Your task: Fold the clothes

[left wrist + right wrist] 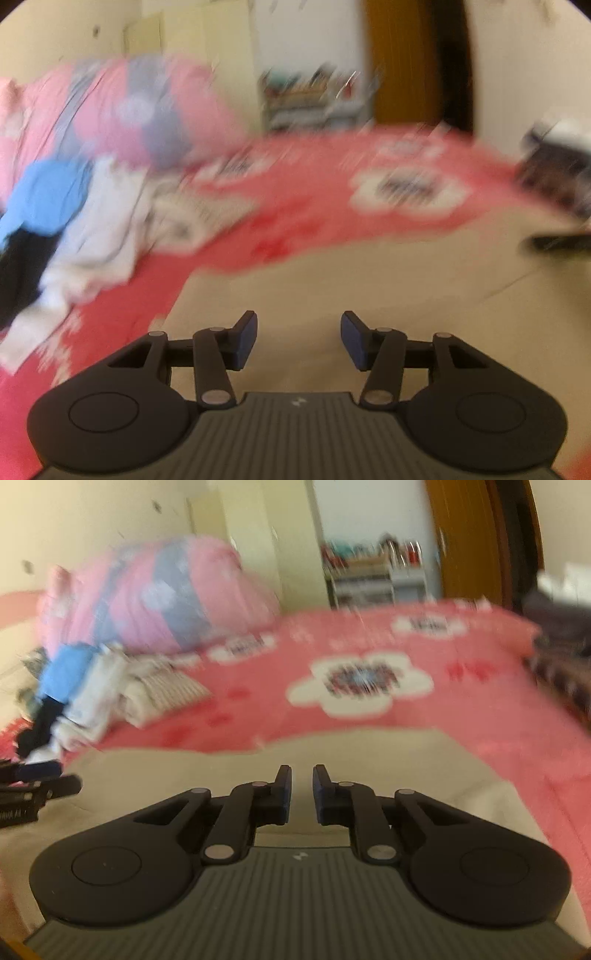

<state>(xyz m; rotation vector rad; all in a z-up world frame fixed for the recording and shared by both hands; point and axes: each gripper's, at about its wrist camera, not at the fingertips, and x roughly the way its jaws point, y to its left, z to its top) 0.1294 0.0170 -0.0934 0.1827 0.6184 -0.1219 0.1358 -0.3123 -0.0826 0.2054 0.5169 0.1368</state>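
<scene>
A cream-coloured garment (332, 753) lies spread flat on the near part of the bed, directly below both grippers, on a pink bedspread (369, 716) printed with large white flowers. Its far edge looks straight and smooth, so it seems laid out for folding or partly folded; blur hides any crease.

At the far left a loose pile of clothes (74, 229) waits: a blue piece, a white one, something dark and a striped one, heaped against a pink and grey quilt (147, 110). Those look unfolded, and no finished stack shows anywhere, so most of the work probably remains.

The left gripper (298, 339) hovers over the cream cloth with its tongs moderately wide and nothing between them. The right gripper (302, 794) has its tongs drawn narrow, a slim gap showing, apparently empty; whether a thin edge of cloth is pinched cannot be told.
</scene>
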